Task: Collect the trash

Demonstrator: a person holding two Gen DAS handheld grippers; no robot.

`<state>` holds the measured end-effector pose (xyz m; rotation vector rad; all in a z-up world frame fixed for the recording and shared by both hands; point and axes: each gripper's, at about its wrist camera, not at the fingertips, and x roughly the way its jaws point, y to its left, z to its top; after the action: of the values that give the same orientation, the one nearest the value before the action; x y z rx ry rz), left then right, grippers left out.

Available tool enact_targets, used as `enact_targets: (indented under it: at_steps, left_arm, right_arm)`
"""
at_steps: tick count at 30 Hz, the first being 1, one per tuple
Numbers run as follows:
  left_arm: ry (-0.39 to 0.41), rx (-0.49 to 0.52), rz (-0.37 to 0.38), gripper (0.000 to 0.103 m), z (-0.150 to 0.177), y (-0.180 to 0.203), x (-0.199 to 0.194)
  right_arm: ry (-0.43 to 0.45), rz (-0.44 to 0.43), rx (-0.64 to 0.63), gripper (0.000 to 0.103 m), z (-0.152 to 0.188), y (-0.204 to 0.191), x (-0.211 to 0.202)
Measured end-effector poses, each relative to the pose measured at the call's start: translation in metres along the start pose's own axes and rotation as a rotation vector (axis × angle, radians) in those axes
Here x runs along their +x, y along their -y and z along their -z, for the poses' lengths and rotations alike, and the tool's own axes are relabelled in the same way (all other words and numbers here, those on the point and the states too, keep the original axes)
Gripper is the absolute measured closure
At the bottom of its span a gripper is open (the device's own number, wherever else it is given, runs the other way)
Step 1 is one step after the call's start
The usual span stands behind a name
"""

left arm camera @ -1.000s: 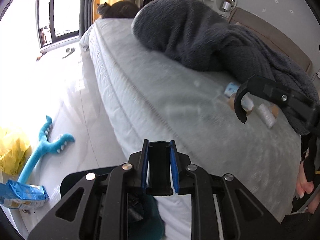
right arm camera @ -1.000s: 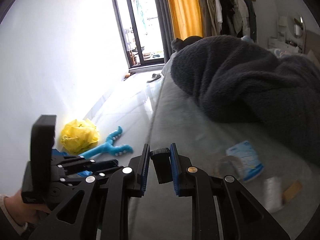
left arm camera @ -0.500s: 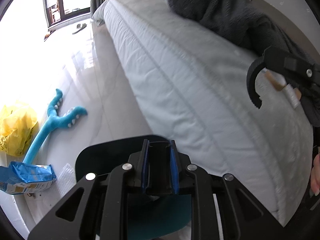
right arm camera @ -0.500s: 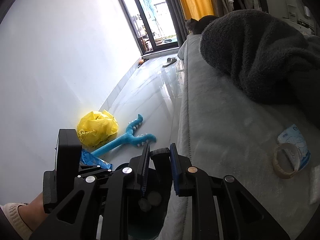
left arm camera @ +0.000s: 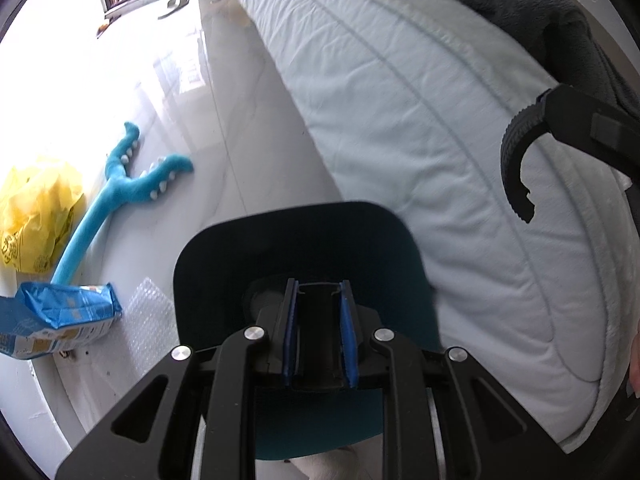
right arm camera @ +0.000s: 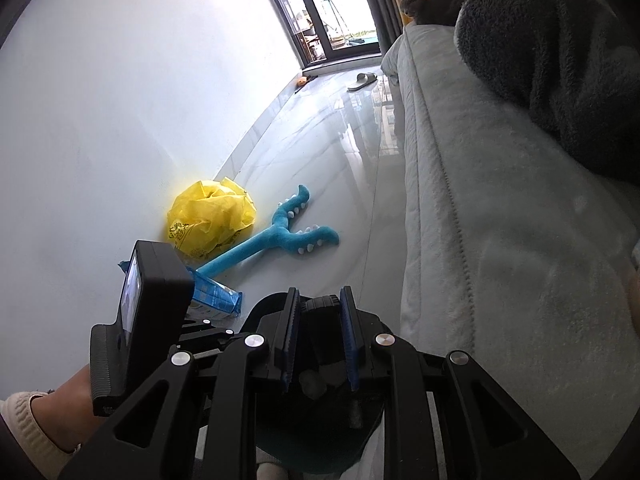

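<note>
Left hand-held gripper (left arm camera: 318, 334): clenched on the bin (left arm camera: 296, 236) handle, by the bed (left arm camera: 400, 92) edge.
Right hand-held gripper (right arm camera: 319, 342): clenched on a dark piece above the bin.
Risk: release off-centre, trash lands on the floor (right arm camera: 320, 152).

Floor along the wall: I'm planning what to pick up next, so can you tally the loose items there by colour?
Yellow: 1, the crumpled plastic bag.
Blue: 2, the plush toy and the snack packet.
Clear: 1, the bubble wrap.
Grey: 1, the slipper near the balcony door.
Total: 5.
</note>
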<state>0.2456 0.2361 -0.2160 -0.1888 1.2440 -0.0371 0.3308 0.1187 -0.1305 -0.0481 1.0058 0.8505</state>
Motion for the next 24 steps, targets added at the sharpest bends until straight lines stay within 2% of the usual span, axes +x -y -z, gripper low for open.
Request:
enact_targets:
  at_steps: [5, 9, 12, 18, 24]
  left_arm:
    - [-0.048, -0.011, -0.005, 0.079, 0.008, -0.01, 0.004]
    - [-0.053, -0.013, -0.006, 0.061, 0.012, -0.018, 0.002]
    - [-0.04, -0.024, -0.007, 0.052, 0.014, -0.023, -0.003]
    - [0.03, -0.055, 0.012, 0.039, 0.013, -0.038, -0.022]
    - [0.131, -0.072, 0.012, 0.034, 0.01, -0.047, -0.046]
  right_arm:
    - [-0.033, -0.017, 0.012, 0.082, 0.001, -0.004, 0.015]
    - [-0.059, -0.025, 0.017, 0.082, 0.003, -0.008, 0.028]
    - [-0.085, -0.02, 0.006, 0.082, 0.006, -0.013, 0.038]
    - [-0.158, -0.007, -0.016, 0.082, 0.017, -0.02, 0.066]
    - [-0.199, 0.003, -0.019, 0.082, 0.024, -0.022, 0.082]
